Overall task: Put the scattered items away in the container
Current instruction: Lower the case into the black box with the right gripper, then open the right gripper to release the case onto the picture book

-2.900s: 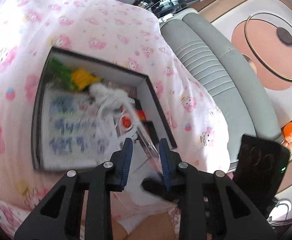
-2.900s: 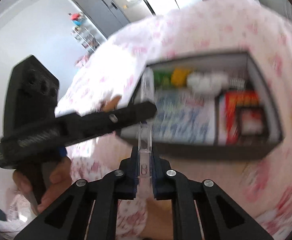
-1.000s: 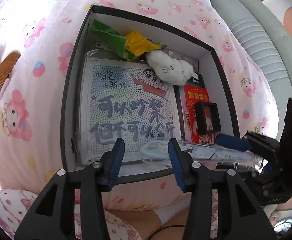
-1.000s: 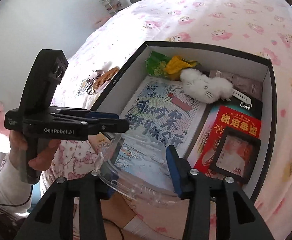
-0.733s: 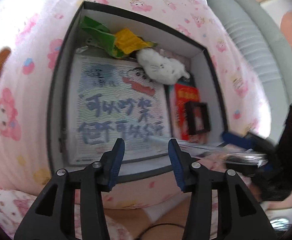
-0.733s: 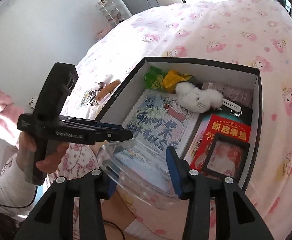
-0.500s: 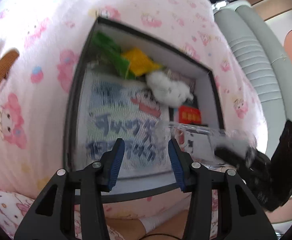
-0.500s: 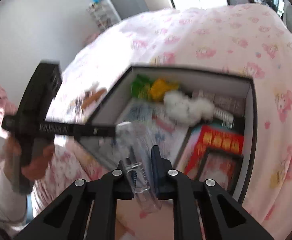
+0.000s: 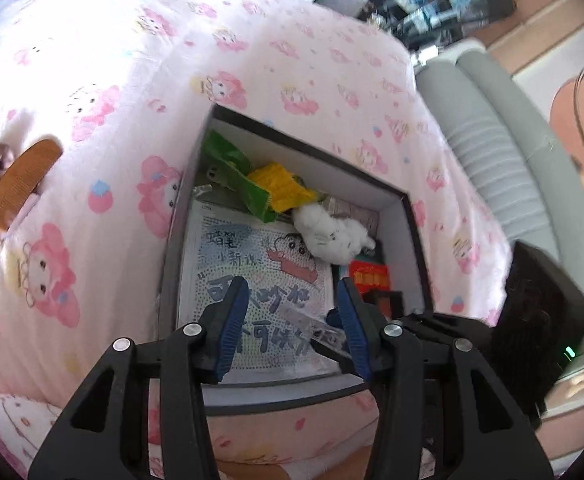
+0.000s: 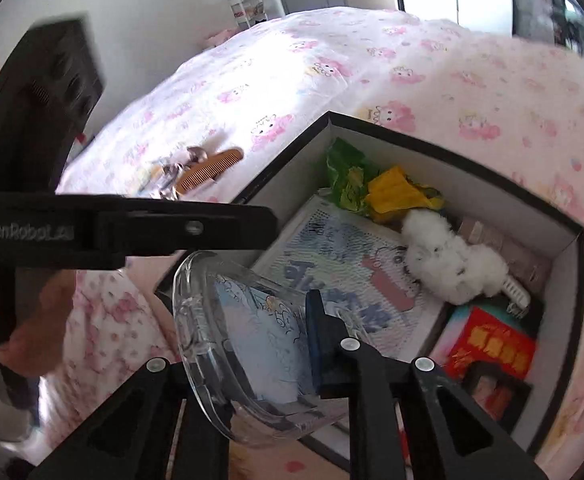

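Since a second ago our right gripper [image 10: 275, 344] has carried the clear plastic goggles [image 10: 247, 344] over the near corner of the black box [image 10: 568, 276], its jaws having just been opening slightly yet pinching the lens. Our left gripper [image 9: 292, 320] has pulled back and now angles down over the box, jaws spread, empty. A wooden comb [image 10: 207, 170] lies on the pink bedspread [image 10: 432, 60].

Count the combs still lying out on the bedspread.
1. A brown comb lies on the pink bedspread left of the black box, beside a small metallic clutter I cannot identify. More may be hidden behind the left gripper.
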Demonstrator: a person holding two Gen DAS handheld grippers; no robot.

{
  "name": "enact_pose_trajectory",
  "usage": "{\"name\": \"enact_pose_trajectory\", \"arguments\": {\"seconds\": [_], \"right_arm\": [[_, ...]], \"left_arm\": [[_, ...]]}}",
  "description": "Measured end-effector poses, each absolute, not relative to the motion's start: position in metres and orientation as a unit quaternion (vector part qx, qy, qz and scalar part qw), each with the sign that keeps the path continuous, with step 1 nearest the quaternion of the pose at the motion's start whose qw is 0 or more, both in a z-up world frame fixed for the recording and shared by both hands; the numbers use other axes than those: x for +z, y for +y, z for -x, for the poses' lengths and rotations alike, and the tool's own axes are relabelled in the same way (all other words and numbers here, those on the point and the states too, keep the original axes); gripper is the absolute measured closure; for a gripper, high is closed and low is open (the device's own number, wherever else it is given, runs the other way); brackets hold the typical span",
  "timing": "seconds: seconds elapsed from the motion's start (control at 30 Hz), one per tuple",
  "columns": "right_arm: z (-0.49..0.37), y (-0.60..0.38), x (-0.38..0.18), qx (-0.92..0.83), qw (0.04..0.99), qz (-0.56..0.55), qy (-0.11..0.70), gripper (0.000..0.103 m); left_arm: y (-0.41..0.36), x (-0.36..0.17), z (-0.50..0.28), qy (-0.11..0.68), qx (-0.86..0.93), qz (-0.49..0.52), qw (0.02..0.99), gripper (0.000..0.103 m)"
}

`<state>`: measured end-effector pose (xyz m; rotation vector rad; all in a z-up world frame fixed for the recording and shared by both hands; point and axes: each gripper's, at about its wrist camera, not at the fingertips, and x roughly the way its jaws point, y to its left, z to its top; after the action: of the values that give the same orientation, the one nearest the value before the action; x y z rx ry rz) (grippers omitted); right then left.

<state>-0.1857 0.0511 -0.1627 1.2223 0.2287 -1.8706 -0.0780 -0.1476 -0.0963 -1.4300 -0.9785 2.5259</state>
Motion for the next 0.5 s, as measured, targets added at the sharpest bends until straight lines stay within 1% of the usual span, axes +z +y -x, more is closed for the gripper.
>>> {"name": "enact_pose_trajectory", "arguments": {"seconds": [0.1,0.17,0.2,0.27,0.4,0.43,0.5], "right_arm": [[0.192,0.05,-0.166,-0.746,0.43,-0.506,0.057,0.085],[0.192,0.045,-0.168,-0.743,0.425,-0.513,0.062,0.078],[0.19,0.042,-0.169,-0.743,0.423,-0.514,0.067,0.078],[0.183,0.037,-0.17,-0.742,0.421,-0.515,0.077,0.073],[0.171,0.036,-0.171,-0.75,0.405,-0.514,0.096,0.072],[0.168,0.036,-0.171,-0.753,0.402,-0.511,0.099,0.072],[0.163,0.036,-0.172,-0.754,0.402,-0.507,0.11,0.072]], "left_arm": [[-0.154,-0.089,0.063,-0.351,0.818,0.453,0.058,0.056],[-0.154,-0.087,0.058,-0.369,0.807,0.453,0.085,0.054],[-0.154,-0.089,0.056,-0.389,0.793,0.456,0.106,0.054],[-0.152,-0.092,0.055,-0.42,0.771,0.461,0.126,0.052],[-0.146,-0.097,0.049,-0.42,0.764,0.482,0.082,0.051],[-0.143,-0.098,0.047,-0.424,0.762,0.483,0.081,0.053],[-0.141,-0.097,0.044,-0.421,0.765,0.483,0.07,0.064]]}}
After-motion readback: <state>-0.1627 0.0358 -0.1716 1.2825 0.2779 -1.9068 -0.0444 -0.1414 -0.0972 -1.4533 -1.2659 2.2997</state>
